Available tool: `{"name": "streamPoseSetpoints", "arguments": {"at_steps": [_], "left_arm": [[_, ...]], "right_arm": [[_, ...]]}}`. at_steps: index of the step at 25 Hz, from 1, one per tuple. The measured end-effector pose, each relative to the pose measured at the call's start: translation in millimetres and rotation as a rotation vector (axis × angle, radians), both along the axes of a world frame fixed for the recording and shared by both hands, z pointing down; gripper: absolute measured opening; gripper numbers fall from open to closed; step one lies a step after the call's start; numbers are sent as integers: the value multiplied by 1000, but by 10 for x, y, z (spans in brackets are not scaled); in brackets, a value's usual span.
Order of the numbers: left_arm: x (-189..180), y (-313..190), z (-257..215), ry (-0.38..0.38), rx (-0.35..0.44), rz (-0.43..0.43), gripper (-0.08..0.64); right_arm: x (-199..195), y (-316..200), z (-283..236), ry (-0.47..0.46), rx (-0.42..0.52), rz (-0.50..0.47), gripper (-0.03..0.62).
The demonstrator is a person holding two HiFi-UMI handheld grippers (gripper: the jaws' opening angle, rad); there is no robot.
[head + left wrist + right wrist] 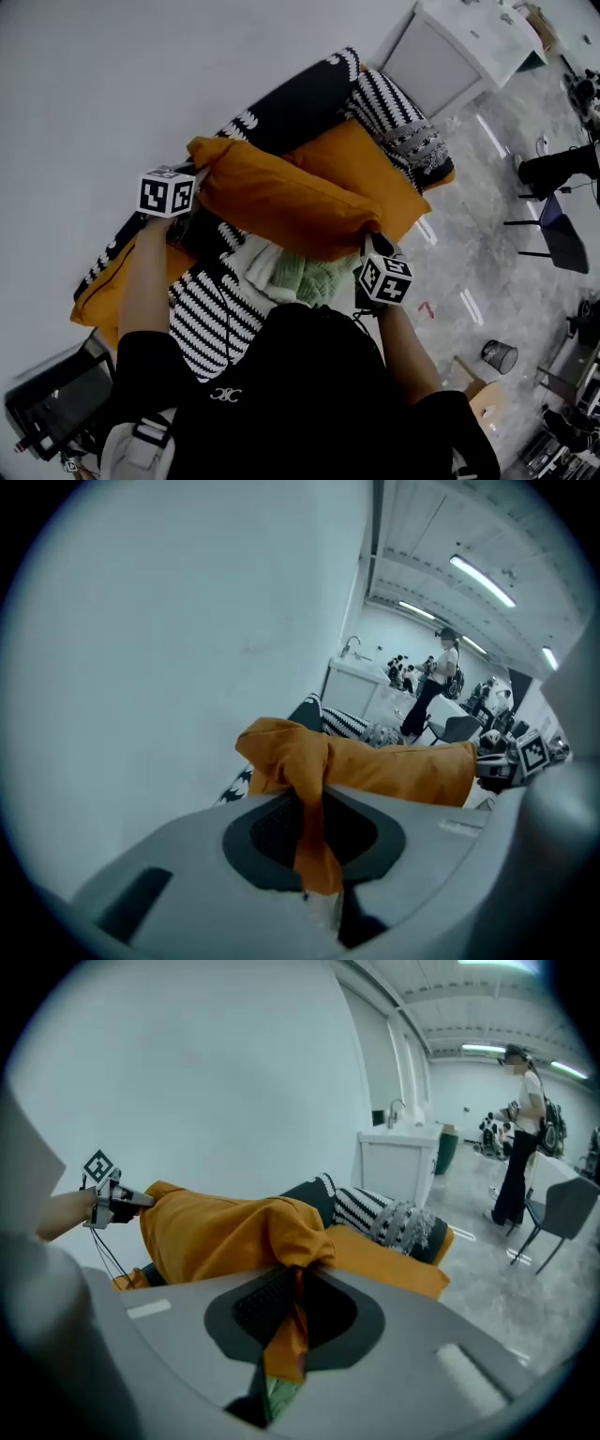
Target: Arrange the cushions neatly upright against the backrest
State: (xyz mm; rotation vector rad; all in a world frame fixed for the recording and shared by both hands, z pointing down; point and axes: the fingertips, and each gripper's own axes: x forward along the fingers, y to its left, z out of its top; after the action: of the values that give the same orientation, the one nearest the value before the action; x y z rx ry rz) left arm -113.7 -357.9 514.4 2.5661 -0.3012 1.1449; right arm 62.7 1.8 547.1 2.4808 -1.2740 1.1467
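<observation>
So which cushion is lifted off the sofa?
The plain orange cushion, a corner pinched in the left gripper and right gripper; the striped cushions lie on the sofa.

Dark sofa (298, 101), striped cushions (389, 108) lying on it; green blanket (314, 277)

Orange cushion (281, 202): plain, soft, oblong. Held clear of the seat, roughly level, its long side along the backrest (286, 103). One corner is bunched between the fingers of the left gripper (314, 799), the opposite corner between those of the right gripper (291, 1307).

Far striped cushion (386, 101): black and white, at the sofa's far end, touching a grey patterned cushion (419, 147).

Near striped cushion (204, 314): black and white, lying flat at the seat's near end, below the orange one.

Pale green and white piece (305, 274): knitted, crumpled on the seat; cushion or throw cannot be told.
</observation>
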Motion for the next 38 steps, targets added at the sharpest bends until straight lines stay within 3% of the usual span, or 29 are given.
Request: {"name": "streamPoseSetpoints", "arguments": {"at_steps": [4,9,14,18,23,27,30,34,38], "left_arm": [[-660,-121,-391,71,47,-123,50],[-1449,-6,-690,134,66,-294,51],[-1989,281,-550,146,19,-424,51],[-2296,407,-339,114,-12,-552,51],[-2572,574,-62,49,-51,-713,51],[-2758,587,182,23,-76,-783,51],[-2608,514,383,-4,-106,-834,51],[-2422,389,631,-39,-148,-862,51],[-2298,291,840,-114,-138,-837,51]], "right_arm": [[54,-545,-377,111,31,-97,37],[22,-1238,-736,184,48,-228,38],[-48,-1786,-778,216,28,-340,38],[-168,-2237,-616,212,19,-454,38],[-339,-2754,-267,194,-8,-609,38],[-516,-2992,-79,181,-29,-669,38],[-367,-3241,110,167,-52,-708,38],[-193,-3516,395,151,-81,-727,38],[-108,-3658,728,141,-132,-735,38]]}}
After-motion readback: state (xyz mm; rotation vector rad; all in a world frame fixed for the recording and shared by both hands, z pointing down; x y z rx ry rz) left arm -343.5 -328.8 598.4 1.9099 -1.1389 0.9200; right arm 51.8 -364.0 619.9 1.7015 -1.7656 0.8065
